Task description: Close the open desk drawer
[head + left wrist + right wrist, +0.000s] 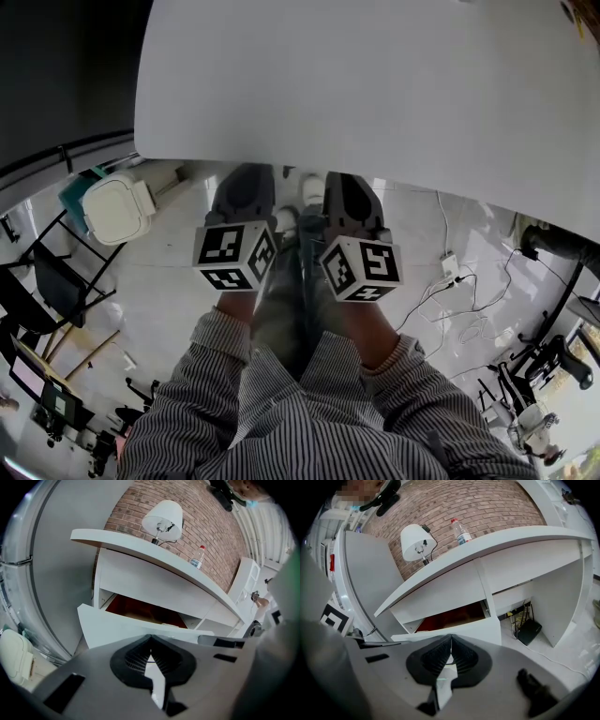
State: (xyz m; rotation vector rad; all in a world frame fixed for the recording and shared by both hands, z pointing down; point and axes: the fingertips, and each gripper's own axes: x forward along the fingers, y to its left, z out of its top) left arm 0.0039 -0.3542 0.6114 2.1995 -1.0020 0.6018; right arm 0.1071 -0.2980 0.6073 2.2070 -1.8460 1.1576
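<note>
The white desk (pixel 375 84) fills the top of the head view, and its top hides the drawer there. In the left gripper view the open drawer (pixel 117 629) juts out under the desk top, showing a white front panel and a red-brown inside. That same drawer (pixel 480 629) shows in the right gripper view. Just short of the panel, my left gripper (pixel 150 638) is shut on nothing. My right gripper (pixel 451 638) is shut and empty too. Seen from the head, the left gripper (pixel 246 176) and right gripper (pixel 345 180) are side by side at the desk's near edge.
A white lamp (pixel 416 542) and a water bottle (pixel 461 532) stand on the desk against a brick wall. A black box (pixel 529 631) and cables lie under the desk at the right. On the floor are a white bin (pixel 117 206) and a power strip (pixel 450 267).
</note>
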